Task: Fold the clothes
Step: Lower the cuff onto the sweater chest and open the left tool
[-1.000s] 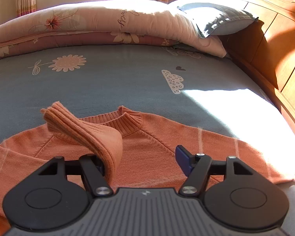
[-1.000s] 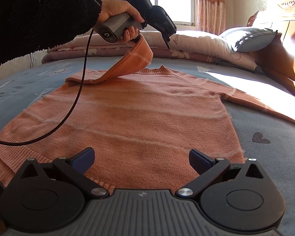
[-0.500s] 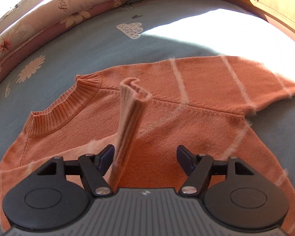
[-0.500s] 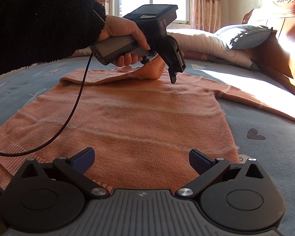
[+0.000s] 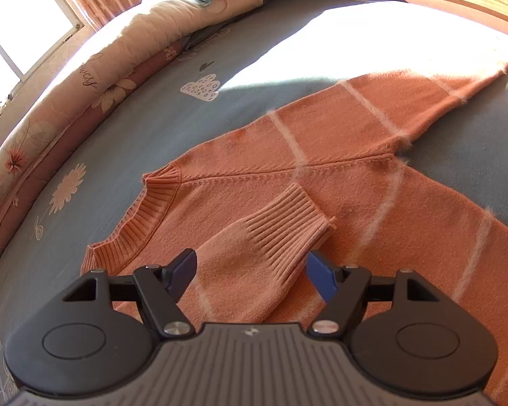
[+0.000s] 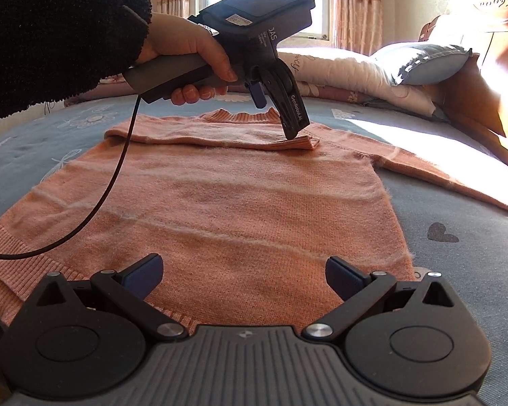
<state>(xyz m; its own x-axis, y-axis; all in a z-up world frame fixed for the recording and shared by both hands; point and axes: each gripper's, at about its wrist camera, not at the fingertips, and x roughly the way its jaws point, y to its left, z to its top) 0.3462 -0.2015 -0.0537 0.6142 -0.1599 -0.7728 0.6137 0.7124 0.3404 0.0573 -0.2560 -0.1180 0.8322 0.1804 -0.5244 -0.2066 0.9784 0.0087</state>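
Trouble could come if the left gripper (image 5: 250, 270) lifts now: its opening fingers are apart around the ribbed cuff (image 5: 281, 226) of the orange knitted sweater (image 6: 220, 203) on the bed, and could snag it.

sweater (image 6: 220, 209): flat on the bed (image 6: 474, 270), ahead of the right jaws
sleeve (image 5: 254, 253): between the left jaws, on the sweater

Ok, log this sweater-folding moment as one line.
left claw: opening, sleeve cuff between pads, lying on sweater | right claw: open, empty, over hem | other sleeve: unfolded
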